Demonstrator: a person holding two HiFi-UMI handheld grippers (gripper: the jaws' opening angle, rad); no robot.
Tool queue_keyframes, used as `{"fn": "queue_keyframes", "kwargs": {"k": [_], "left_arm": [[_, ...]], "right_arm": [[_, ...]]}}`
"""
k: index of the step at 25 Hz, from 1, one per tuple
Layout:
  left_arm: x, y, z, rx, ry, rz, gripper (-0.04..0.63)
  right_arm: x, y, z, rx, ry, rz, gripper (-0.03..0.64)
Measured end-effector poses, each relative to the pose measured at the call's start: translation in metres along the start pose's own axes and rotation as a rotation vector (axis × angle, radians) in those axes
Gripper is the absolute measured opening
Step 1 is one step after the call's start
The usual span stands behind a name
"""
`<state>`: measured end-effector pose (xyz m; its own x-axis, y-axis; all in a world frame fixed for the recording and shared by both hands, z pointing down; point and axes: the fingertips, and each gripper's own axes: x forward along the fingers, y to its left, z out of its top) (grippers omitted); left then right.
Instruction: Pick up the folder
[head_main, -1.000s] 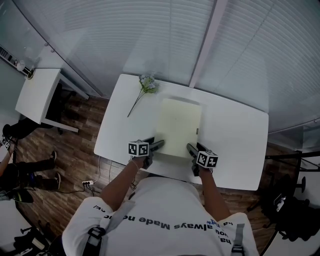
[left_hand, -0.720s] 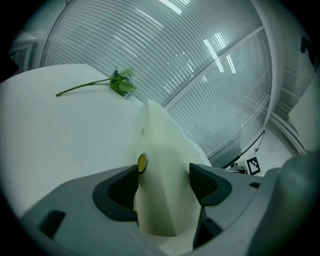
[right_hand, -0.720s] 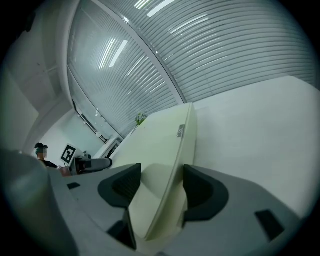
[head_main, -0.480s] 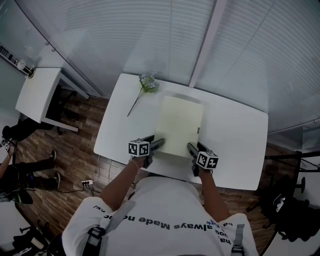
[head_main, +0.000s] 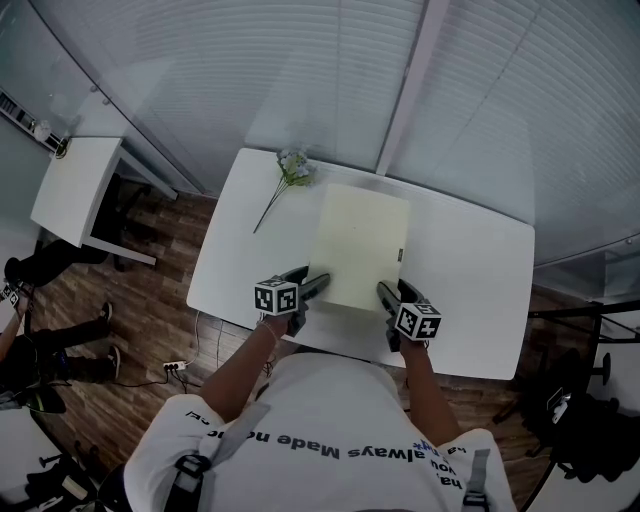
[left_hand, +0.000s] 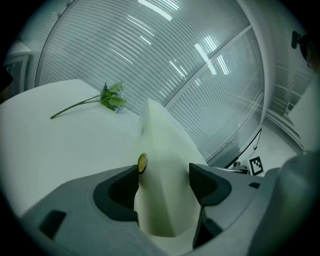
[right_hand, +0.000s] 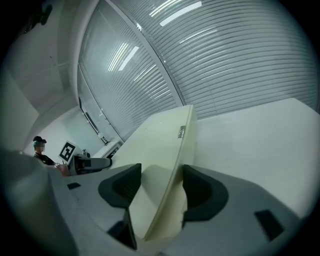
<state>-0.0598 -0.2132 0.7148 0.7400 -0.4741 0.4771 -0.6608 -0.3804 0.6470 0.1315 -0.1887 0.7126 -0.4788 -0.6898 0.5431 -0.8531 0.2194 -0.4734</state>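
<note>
Folder (head_main: 358, 245) in left tool (head_main: 320, 283) and right tool (head_main: 383, 291), over table (head_main: 470, 270).

place: looks like an office or a recording room | signs: big white tabletop (head_main: 470, 280) next to long window blinds (head_main: 250, 60) | small white side table (head_main: 75, 190) | wood floor (head_main: 140, 320) with a power strip (head_main: 177, 366) | black stands (head_main: 580, 410) at right | person (head_main: 40, 350) at left
</note>
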Motion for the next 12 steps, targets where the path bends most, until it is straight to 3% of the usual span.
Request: {"fn": "queue_keyframes", "kwargs": {"k": [12], "left_arm": [[-0.016,-0.032,0.030,0.047,-0.061,-0.013,0.304]], "right_arm": [[-0.027,0.018,0.035,-0.059,-0.079,0.000,0.265]]}}
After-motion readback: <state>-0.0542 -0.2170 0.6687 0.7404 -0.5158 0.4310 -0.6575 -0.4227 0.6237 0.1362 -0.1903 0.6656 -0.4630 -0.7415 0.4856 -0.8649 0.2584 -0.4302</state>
